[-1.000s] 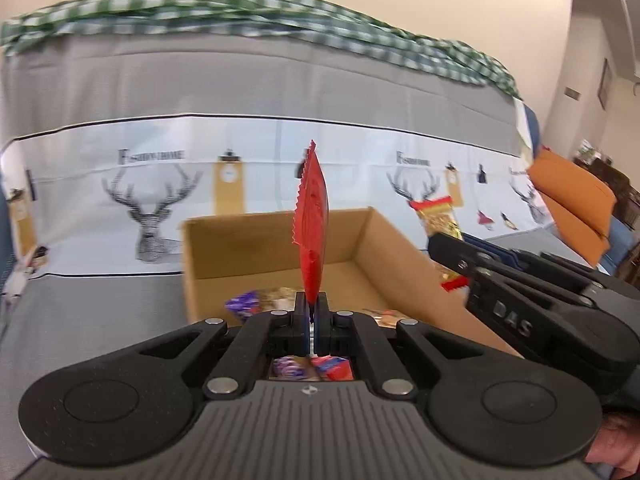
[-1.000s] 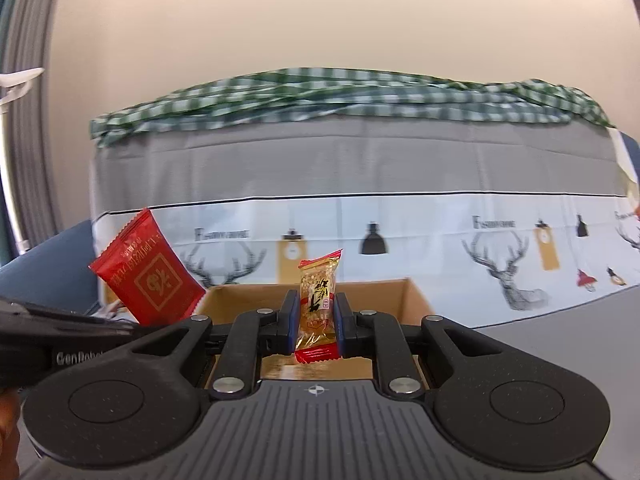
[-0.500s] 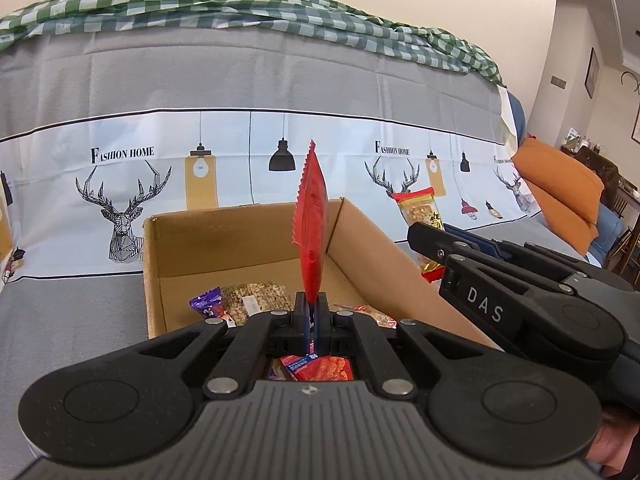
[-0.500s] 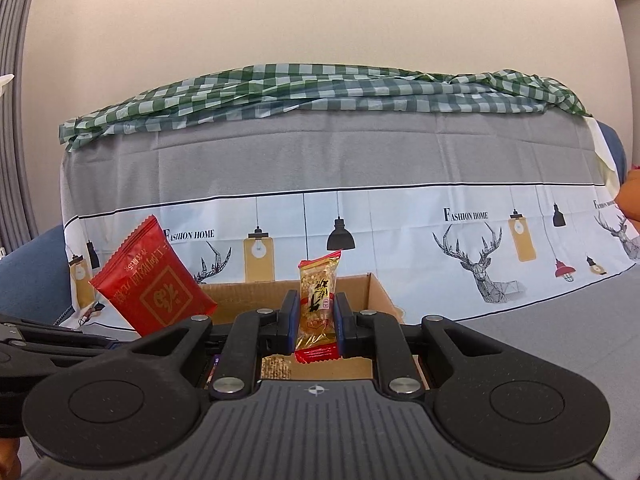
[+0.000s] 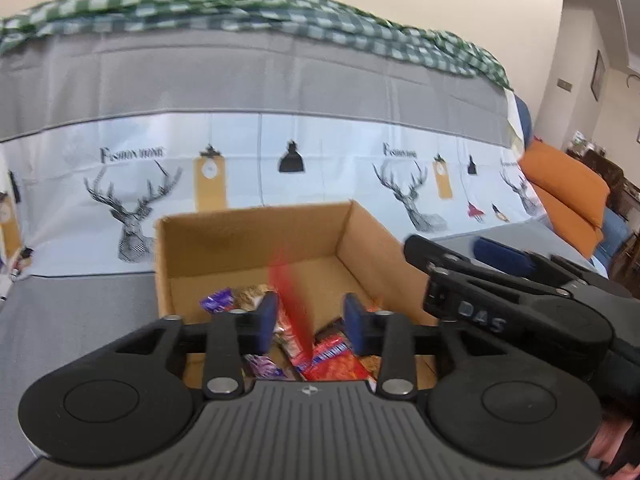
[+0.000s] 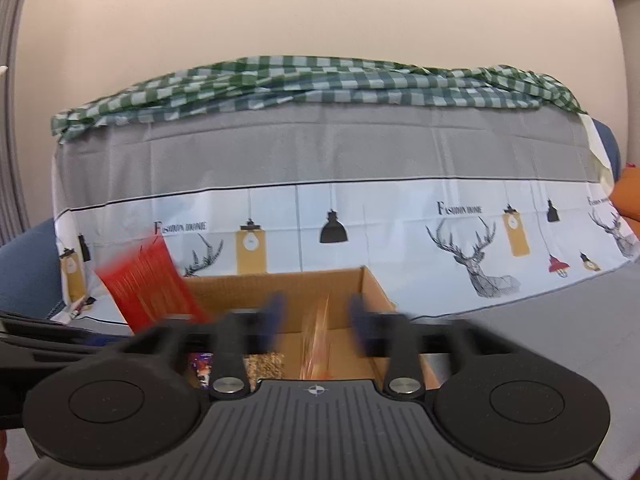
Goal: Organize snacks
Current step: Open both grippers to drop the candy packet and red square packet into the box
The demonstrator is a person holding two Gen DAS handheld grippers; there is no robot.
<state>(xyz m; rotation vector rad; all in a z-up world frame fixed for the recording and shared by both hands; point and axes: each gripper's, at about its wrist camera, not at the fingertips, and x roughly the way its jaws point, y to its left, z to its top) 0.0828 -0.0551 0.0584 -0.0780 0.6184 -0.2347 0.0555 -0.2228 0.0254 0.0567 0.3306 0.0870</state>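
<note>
Presently, two snacks are being dropped into the box (image 5: 256, 236), the landmark for this entry.

Left hand-held gripper (image 5: 310, 324): held over the near half of the box, fingers spread, gripping nothing. Red packet (image 5: 290, 304): blurred between the fingers, touching neither, judged to be falling into the box.

Right hand-held gripper (image 6: 318, 322): over the near edge of the box, fingers parted and blurred, nothing gripped. Yellow packet (image 6: 318, 338): a blurred streak between them, likewise judged to be falling.

Box contents: purple wrapper (image 5: 216, 302) at near left; grain bar (image 6: 264, 364) beside it; red wrappers (image 5: 332, 360) at near middle.

Step in hand: release. Next move, as judged: both hand-held grippers are to be lifted clear of the box and sent for further snacks; none are seen outside it.

Surroundings: grey surface (image 5: 80, 308) under the box; deer-print cover (image 6: 400, 220) behind it; checked cloth (image 6: 320, 80) above that; orange cushions (image 5: 568, 196) to the right.

Obstructions: the two hand-held grippers are close together over the box, so contact on withdrawal is to be guarded against.
</note>
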